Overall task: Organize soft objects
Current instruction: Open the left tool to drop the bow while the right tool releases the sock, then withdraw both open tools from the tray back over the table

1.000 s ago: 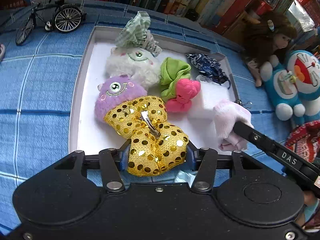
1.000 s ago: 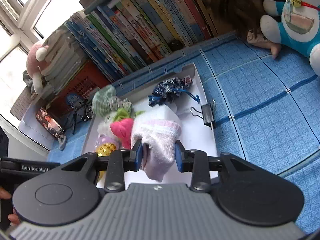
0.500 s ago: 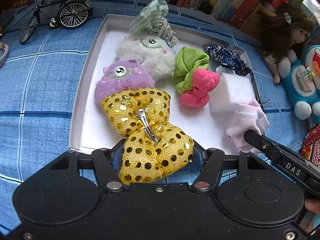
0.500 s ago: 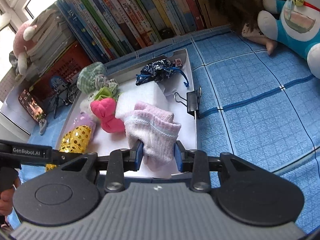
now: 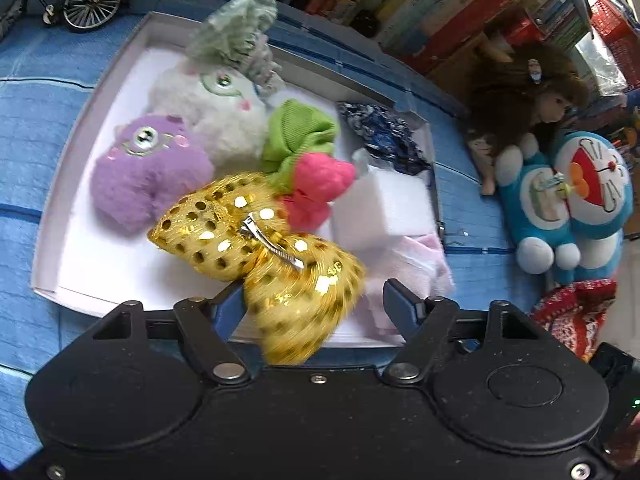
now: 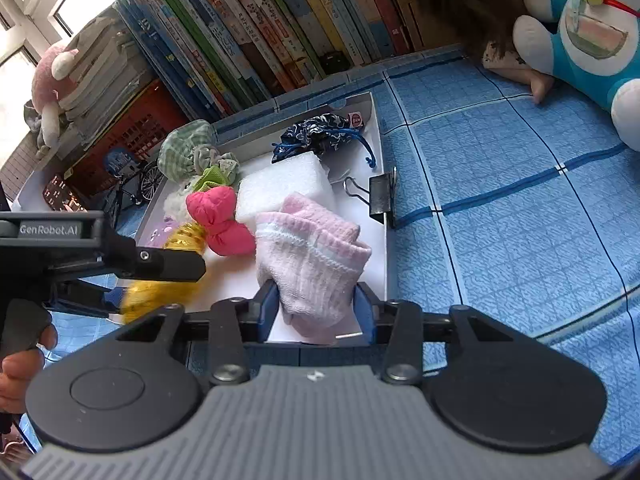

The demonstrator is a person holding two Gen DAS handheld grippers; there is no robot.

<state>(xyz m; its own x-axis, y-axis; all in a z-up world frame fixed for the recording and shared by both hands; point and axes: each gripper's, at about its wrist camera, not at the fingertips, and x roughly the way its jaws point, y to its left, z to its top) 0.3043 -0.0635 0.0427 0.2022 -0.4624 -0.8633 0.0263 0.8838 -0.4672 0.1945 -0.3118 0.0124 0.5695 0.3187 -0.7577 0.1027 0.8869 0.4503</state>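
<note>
Gold bow [image 5: 276, 264] blurred; doll [image 6: 472, 8] cut off by frame edge

Inside the white tray [image 5: 72, 184], bare floor shows only along the near-left edge beside the purple plush [image 5: 148, 176], while the gold sequin bow [image 5: 264, 256], pink sock [image 6: 312, 256], foam block [image 6: 284, 192] and binder clip [image 6: 380, 196] crowd its right half.

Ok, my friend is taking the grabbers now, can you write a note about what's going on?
Left gripper: jaws just opened; the gold bow lies loose between them at the white tray's front edge.
Right gripper: jaws just opened; the pink sock sits between them in the tray, not squeezed.
Done: both are in the tray beside the purple plush and foam block.
Left: pull both grippers back.
</note>
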